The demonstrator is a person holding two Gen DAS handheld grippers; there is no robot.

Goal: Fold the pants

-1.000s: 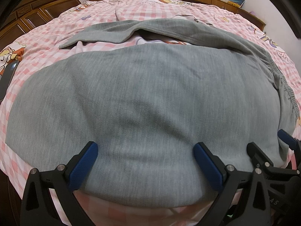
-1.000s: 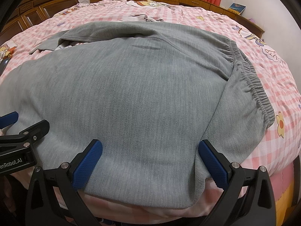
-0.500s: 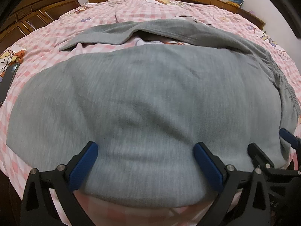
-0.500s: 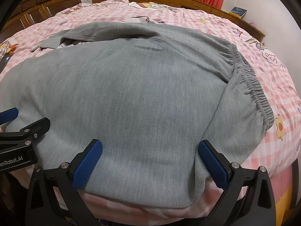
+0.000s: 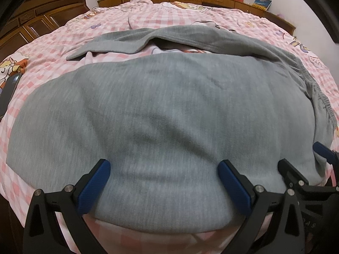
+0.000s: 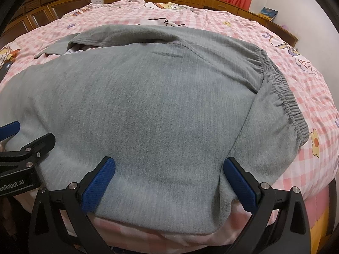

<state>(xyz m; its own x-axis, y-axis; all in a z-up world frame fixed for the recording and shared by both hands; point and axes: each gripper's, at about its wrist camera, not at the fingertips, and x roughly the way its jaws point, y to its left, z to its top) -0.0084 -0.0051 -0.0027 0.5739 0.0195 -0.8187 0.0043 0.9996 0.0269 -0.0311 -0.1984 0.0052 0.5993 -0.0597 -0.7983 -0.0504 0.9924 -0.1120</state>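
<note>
My left gripper [image 5: 163, 187] has its blue-padded fingers [image 5: 94, 187] spread wide, nothing between them, poised at the near edge of the bed [image 5: 53, 63]. My right gripper [image 6: 169, 187] is just beside it, fingers [image 6: 98, 185] equally wide and empty. Under both lie the grey pants [image 6: 148, 105], soft fleecy knit with a fine vertical rib, spread flat along the near edge. Their long axis runs left to right: the gathered elastic waistband [image 6: 284, 97] points toward the bed's right edge, the legs toward the left. The far leg [image 5: 127, 42] lies slightly apart, showing the pink checked sheet between. A dark phone [image 5: 9, 92] rests near the left edge.
</note>
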